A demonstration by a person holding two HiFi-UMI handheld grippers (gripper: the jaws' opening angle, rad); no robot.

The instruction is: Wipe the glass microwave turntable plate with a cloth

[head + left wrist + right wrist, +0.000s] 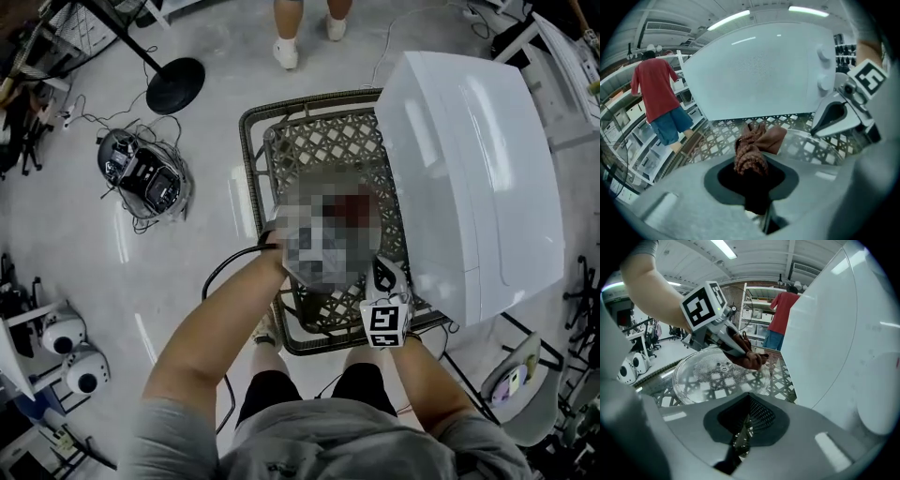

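The clear glass turntable plate (708,376) lies tilted over the wicker table top (309,141), its near rim running into my right gripper (749,420), which is shut on that rim. My left gripper (751,180) is shut on a bunched brown cloth (752,154). In the right gripper view the left gripper (740,351) presses the cloth (752,359) against the plate's far right part. The left gripper view shows the right gripper (815,131) at the plate's edge (811,147). A mosaic patch hides the plate and left gripper in the head view; the right gripper (384,277) shows below it.
A white microwave (469,169) stands on the table's right side, close beside the plate. A person in a red shirt (651,89) stands by shelves beyond the table. On the floor to the left are a round black stand base (175,84) and a wired device (141,173).
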